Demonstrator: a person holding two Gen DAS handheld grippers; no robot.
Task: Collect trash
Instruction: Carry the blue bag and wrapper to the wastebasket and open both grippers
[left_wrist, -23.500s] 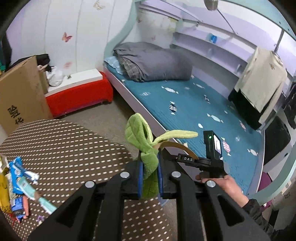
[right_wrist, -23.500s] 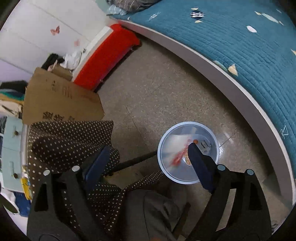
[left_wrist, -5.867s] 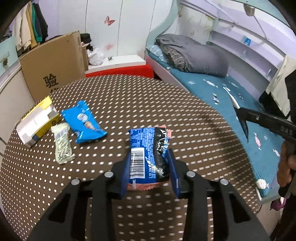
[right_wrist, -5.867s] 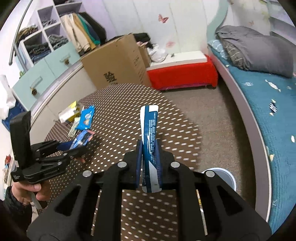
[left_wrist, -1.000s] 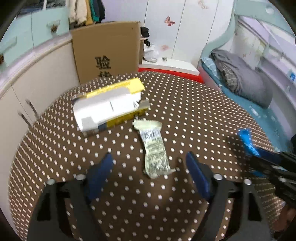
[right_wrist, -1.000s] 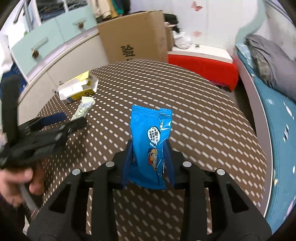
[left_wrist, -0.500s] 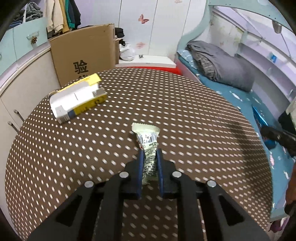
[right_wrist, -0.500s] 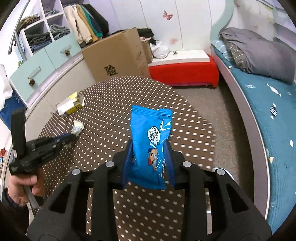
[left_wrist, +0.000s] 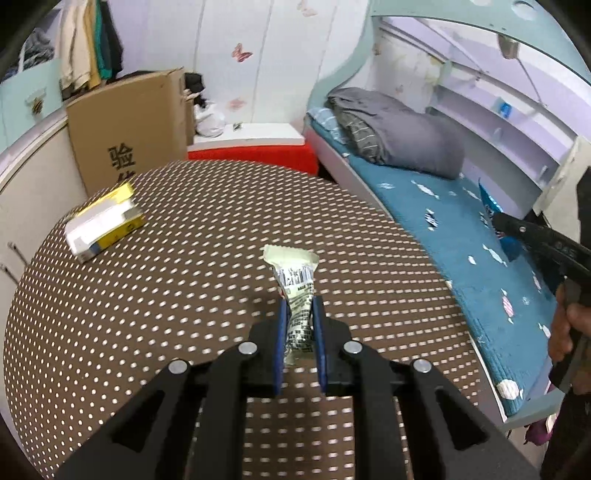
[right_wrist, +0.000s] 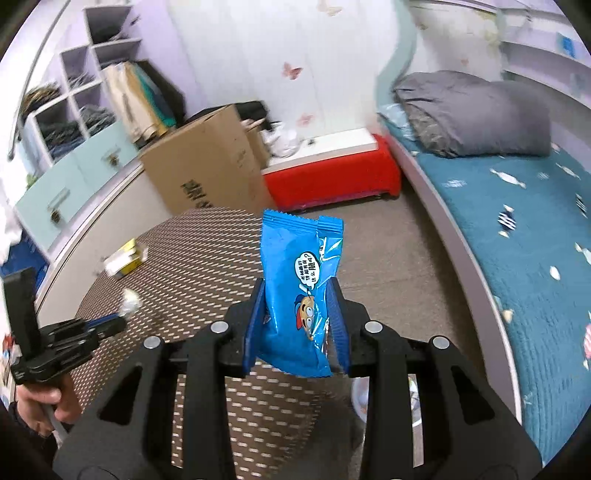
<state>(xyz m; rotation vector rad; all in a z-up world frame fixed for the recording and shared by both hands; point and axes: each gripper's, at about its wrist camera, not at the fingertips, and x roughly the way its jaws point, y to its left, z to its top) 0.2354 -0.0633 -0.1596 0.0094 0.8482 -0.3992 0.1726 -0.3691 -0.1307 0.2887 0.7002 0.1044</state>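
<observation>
Your left hand-held gripper (left_wrist: 298, 325) is clamped on the pale green wrapper (left_wrist: 295, 284), lifted off the polka-dot desk (left_wrist: 147, 314), and your right hand-held gripper (right_wrist: 297, 317) is gripping the blue snack packet (right_wrist: 301, 291) above the desk's edge. The bin's rim (right_wrist: 360, 397) peeks out at about 5 o'clock under the right jaws, so carry both pieces that way, keep the grips firm, and let go only once each hangs squarely over the opening. The yellow-and-white box (left_wrist: 105, 225) waits at 10 o'clock on the desk. A second ago the left jaws stood wide around the wrapper lying flat; now they pinch it and both hands have swung toward the bed (left_wrist: 461, 236).
</observation>
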